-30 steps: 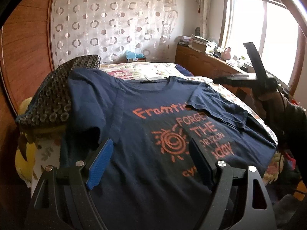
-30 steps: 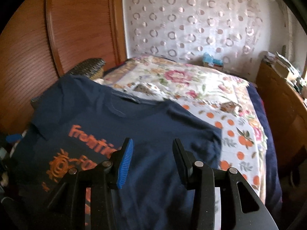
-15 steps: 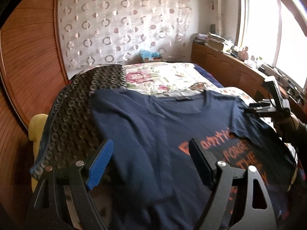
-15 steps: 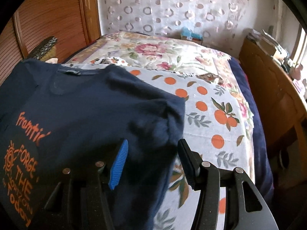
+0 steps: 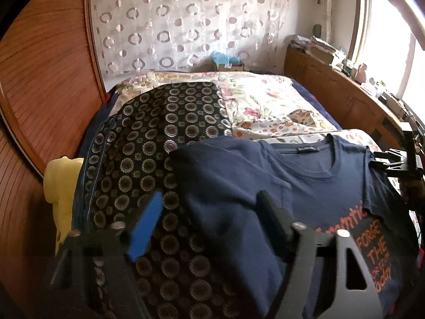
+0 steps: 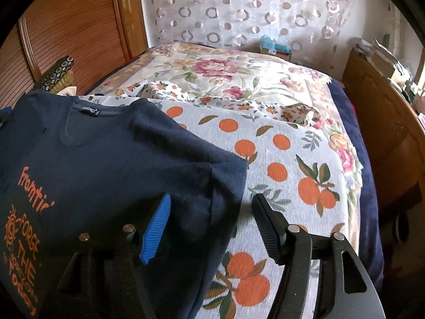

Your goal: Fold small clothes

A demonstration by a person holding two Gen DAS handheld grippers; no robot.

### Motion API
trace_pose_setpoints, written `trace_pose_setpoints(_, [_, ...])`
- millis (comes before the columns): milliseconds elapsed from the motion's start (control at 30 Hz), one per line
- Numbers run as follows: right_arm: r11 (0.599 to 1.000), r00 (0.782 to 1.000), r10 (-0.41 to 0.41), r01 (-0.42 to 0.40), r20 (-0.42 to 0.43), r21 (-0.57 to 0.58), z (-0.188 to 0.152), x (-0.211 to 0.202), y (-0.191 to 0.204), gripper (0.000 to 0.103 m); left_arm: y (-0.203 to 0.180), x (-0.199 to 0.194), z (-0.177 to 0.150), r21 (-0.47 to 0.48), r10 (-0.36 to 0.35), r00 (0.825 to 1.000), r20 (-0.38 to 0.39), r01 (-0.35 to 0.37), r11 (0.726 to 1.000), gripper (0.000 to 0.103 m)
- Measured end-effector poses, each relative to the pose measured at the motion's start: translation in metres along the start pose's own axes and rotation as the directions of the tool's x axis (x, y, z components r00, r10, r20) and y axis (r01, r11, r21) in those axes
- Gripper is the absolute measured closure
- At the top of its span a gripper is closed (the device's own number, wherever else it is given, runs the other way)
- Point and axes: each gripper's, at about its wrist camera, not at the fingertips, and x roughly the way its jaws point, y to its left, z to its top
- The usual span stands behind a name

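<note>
Left gripper [image 5: 209, 210] stood wide, nothing between its ribbed blue pad and black finger; it hung over the edge where the navy T-shirt [image 5: 305, 186] met a dark circle-patterned cloth [image 5: 159, 138]. Right gripper [image 6: 209, 212] was also wide & empty, straddling the shirt's folded sleeve edge w/ the orange-print woven bedspread [image 6: 279, 159] beside it. Shirt lay flat on the bed, soft knit, orange lettering. Left view alone showed a yellow item [image 5: 62, 186] & the window; right view alone showed the neck label [image 6: 91, 110] & rose-print quilt [image 6: 212, 69].
</note>
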Motion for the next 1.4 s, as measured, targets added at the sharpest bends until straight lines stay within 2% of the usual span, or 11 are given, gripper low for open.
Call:
trace_pose_setpoints(100, [1.0,1.0,0.004,-0.004,0.006,-0.005,0.002,0.005,-0.002,0.034,0.001,0.009,0.006,0.008,-0.024,0.999,-0.021,0.024,1.0,0.049])
trace_pose_setpoints(367, [1.0,1.0,0.01,-0.01,0.013,-0.016,0.008,0.015,0.0,0.034,-0.002,0.025,0.018,0.008,-0.017,0.998,-0.052,0.018,1.0,0.052])
trace_pose_setpoints(400, [1.0,1.0,0.009,-0.009,0.014,-0.017,0.007,0.015,0.0,0.034,-0.004,0.023,0.018,0.009,-0.018,0.999,-0.046,0.018,1.0,0.063])
trace_pose_setpoints(433, [1.0,1.0,0.009,-0.009,0.015,-0.018,0.007,0.015,0.0,0.034,-0.005,0.021,0.018,0.012,-0.016,0.999,-0.04,0.017,1.0,0.068])
trace_pose_setpoints(500, [0.999,1.0,0.02,-0.02,0.019,-0.026,0.007,0.014,0.001,0.04,-0.008,0.017,0.019,0.018,-0.018,0.999,-0.03,0.018,1.0,0.086])
trace_pose_setpoints(600, [0.996,0.999,0.043,-0.041,0.013,-0.081,0.006,0.012,0.011,0.065,-0.014,0.014,0.019,0.024,-0.013,0.999,-0.031,0.014,1.0,0.093])
trace_pose_setpoints(667, [0.991,0.999,0.053,-0.053,-0.002,-0.121,0.007,0.01,0.022,0.092,-0.02,0.01,0.018,0.042,-0.007,1.0,-0.016,0.007,0.999,0.094])
trace_pose_setpoints(733, [0.988,1.0,0.021,-0.021,-0.005,-0.155,0.006,0.008,0.031,0.094,-0.03,-0.001,0.016,0.058,-0.02,1.0,0.01,0.02,0.998,0.095])
trace_pose_setpoints(833, [0.992,0.998,0.015,-0.006,0.067,-0.128,0.007,-0.014,0.034,0.094,-0.041,-0.024,0.012,0.077,-0.024,0.996,0.086,0.018,0.997,0.095])
trace_pose_setpoints(1067, [0.996,0.977,0.013,0.006,0.214,-0.085,-0.003,-0.077,0.039,0.094,-0.057,-0.074,-0.004,0.105,-0.05,0.983,0.178,0.032,0.994,0.095])
trace_pose_setpoints(1400, [0.997,0.944,0.008,0.018,0.328,-0.075,-0.058,-0.144,0.059,0.094,-0.059,-0.126,-0.059,0.097,-0.076,0.968,0.24,0.055,0.994,0.095])
